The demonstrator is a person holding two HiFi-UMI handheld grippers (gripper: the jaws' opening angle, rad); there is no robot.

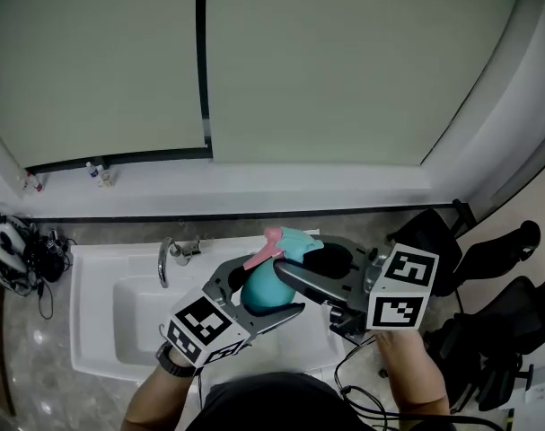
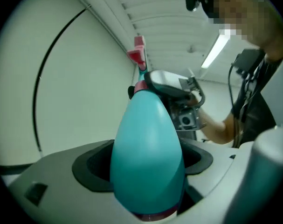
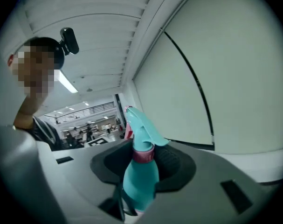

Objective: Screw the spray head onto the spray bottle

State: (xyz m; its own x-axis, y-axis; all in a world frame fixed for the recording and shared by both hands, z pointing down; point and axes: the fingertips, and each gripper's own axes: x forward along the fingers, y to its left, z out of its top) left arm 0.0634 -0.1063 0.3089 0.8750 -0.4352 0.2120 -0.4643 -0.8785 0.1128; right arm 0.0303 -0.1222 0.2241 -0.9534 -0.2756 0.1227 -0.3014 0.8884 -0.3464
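Your left hand-held gripper [image 2: 148,171] is clamped on the belly of the teal spray bottle [image 2: 148,139], whose long axis runs straight out along the jaws. At its far end your right hand-held gripper [image 3: 143,161] crosses that axis, apparently closed on the spray head [image 3: 142,122] at its pink collar [image 3: 143,154]. In the head view they meet at centre frame, above the sink [image 1: 119,330]. The turn should go about that axis.

We see the bottle [image 1: 263,290] over the right end of the sink [image 1: 97,335], its head [image 1: 288,241] at the far end. The left gripper [image 1: 276,285] is at its left and the right gripper [image 1: 292,260] at its right. The tap [image 1: 167,257] stands at the sink's back, and chairs [image 1: 492,281] stand to the right.
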